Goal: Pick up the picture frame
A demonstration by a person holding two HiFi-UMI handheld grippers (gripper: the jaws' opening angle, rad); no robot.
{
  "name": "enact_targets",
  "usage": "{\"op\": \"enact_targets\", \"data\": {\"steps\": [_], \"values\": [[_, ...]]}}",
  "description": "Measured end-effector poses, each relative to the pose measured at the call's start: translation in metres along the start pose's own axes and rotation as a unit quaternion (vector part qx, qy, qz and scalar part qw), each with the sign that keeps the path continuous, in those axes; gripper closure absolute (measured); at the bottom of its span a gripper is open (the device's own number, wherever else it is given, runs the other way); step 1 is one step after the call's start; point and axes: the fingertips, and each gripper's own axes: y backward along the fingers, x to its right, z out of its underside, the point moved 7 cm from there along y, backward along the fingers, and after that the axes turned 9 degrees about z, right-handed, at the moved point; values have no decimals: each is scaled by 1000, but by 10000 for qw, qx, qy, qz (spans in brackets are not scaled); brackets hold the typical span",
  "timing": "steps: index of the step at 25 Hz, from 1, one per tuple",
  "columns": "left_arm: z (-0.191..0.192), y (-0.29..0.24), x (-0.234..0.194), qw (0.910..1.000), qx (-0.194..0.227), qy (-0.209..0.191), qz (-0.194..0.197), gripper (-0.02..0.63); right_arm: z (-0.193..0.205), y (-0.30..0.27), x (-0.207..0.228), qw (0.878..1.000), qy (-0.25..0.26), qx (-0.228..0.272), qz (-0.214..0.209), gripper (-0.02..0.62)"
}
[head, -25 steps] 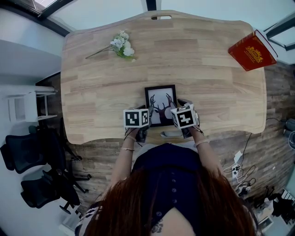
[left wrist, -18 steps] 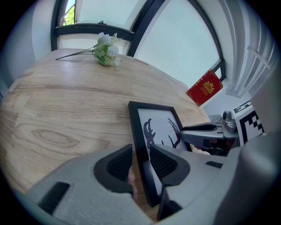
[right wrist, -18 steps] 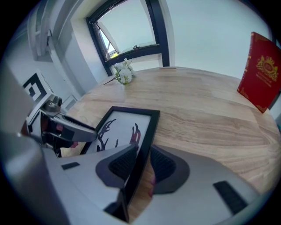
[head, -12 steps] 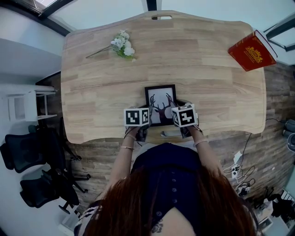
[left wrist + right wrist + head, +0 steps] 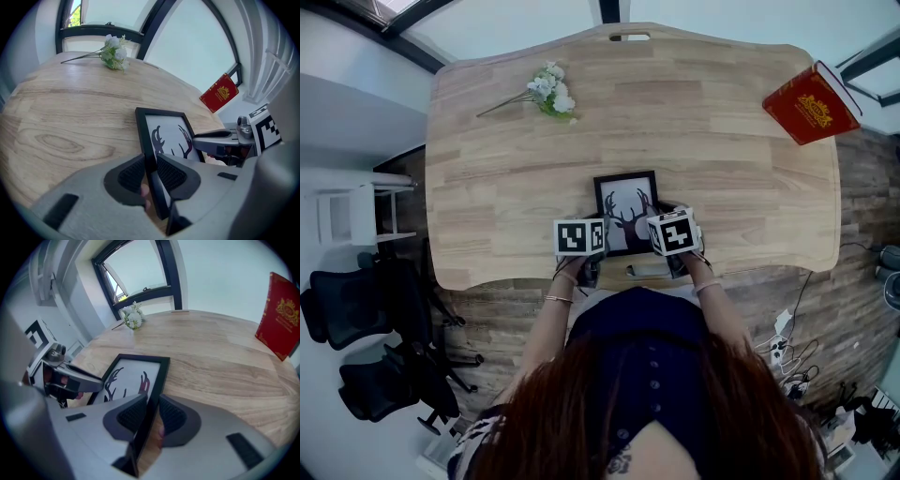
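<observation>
Both hands were in on it. The picture frame [image 5: 626, 208], black-edged with a dark stag's head on white, sat at the near edge of the wooden surface [image 5: 722, 169], right in front of the person. The left gripper [image 5: 151, 171] had the frame's left rail between its fingers [image 5: 130, 174], and those fingers were closing, the ribbed pads right up against the rail on either side. Over on the other side, it was the same story: the right gripper [image 5: 152, 416] straddled the right rail, its fingers also closing, narrow now and snug on the black edge. Both grippers pointed steeply down, marker cubes on top, one at each near corner of the frame. Far off at the back left lay a sprig of white flowers [image 5: 548, 92]. A red book [image 5: 811, 103] stood at the far right edge, well apart from the action.
</observation>
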Motion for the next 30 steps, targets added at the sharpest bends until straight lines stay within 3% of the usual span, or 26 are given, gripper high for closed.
{"op": "enact_targets", "data": {"steps": [10,30], "values": [[-2,2,5,9999,84,-47,-29,515,-1,5,3,10000,-14,12,39,509],[-15,23,25,9975,526,-443,-184,518,-13,31,7,9981,-98,593,122,514]]}}
